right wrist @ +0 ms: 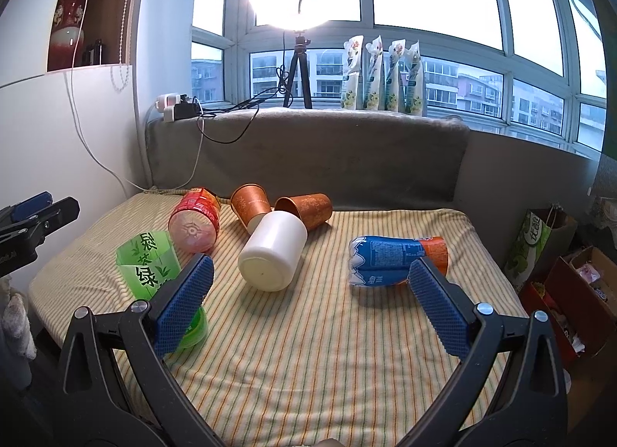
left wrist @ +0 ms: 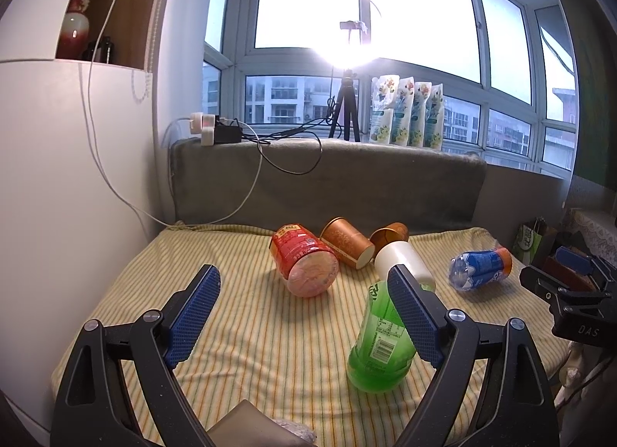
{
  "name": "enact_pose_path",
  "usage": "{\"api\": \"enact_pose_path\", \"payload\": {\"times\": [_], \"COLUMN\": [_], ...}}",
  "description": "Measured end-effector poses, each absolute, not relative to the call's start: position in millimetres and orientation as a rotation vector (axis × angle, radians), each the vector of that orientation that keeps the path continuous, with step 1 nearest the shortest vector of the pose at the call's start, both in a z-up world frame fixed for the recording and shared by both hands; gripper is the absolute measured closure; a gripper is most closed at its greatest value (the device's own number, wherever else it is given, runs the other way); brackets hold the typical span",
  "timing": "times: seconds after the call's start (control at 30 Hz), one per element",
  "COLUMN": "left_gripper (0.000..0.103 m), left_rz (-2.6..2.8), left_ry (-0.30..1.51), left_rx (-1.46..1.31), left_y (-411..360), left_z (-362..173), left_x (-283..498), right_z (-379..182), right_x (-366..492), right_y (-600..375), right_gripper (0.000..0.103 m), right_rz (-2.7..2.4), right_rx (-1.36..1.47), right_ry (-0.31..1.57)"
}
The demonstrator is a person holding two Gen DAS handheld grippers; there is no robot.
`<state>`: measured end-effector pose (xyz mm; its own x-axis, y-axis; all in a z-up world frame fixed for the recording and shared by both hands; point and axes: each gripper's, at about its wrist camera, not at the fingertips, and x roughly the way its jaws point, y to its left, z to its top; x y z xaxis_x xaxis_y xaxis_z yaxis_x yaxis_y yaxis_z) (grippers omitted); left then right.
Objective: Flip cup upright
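Several cups lie on their sides on a striped cloth (right wrist: pixel 308 331): a white cup (right wrist: pixel 273 250), two copper paper cups (right wrist: pixel 250 204) (right wrist: pixel 308 208), a red cut bottle cup (right wrist: pixel 194 223), a green one (right wrist: pixel 150 266) and a blue-orange one (right wrist: pixel 397 260). In the left wrist view I see the red cup (left wrist: pixel 304 258), the green cup (left wrist: pixel 380 335), the white cup (left wrist: pixel 405 258) and the blue cup (left wrist: pixel 480 266). My left gripper (left wrist: pixel 304 312) is open and empty above the cloth, short of the red cup. My right gripper (right wrist: pixel 308 304) is open and empty, short of the white cup.
A grey cushion (right wrist: pixel 308 154) backs the cloth. On the sill stand a ring light on a tripod (right wrist: pixel 297 73), several refill pouches (right wrist: pixel 381 73) and a power strip with cables (right wrist: pixel 177 108). A white cabinet (left wrist: pixel 58 177) is left; bags and boxes (right wrist: pixel 559 273) are right.
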<state>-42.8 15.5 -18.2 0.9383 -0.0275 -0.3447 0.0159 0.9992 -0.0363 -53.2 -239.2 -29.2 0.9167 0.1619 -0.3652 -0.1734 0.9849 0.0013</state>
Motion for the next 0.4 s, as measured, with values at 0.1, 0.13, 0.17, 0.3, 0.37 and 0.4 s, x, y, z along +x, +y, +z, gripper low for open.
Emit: {"api": "enact_pose_path", "payload": {"times": [0.1,0.13,0.17,0.3,0.37,0.4], "left_gripper": [0.014,0.014,0.014,0.014,0.014,0.014], "left_rz": [-0.022,-0.022,-0.020,-0.017,-0.011,-0.012], "left_ry": [0.354,0.353,0.352,0.348,0.340,0.341], "left_rx": [-0.033,-0.033,-0.032,-0.032,-0.022,-0.021], "left_y": [15.9,15.9,16.0,16.8,15.7,15.6], "left_z": [-18.9,-18.8,-18.8,-19.3,-19.4,-19.4], "left_x": [-41.7,-41.6,-41.5,-40.9,-41.2,-41.0], "right_z": [-29.3,-29.4,-29.5,-29.5,-29.6,-29.5], "right_x": [-52.6,-52.6,-52.7,-52.3,-52.5,-52.2], "right_y": [-239.3,-239.4,-239.2,-239.8,-238.9,-239.9], "right_gripper": [0.000,0.000,0.000,0.000,0.000,0.000], "right_rz": [0.174,0.174,0.174,0.174,0.174,0.174], "right_rx": [-0.028,-0.029,-0.028,-0.029,-0.030,-0.030], "right_ry": [0.375,0.375,0.375,0.374,0.375,0.375]}}
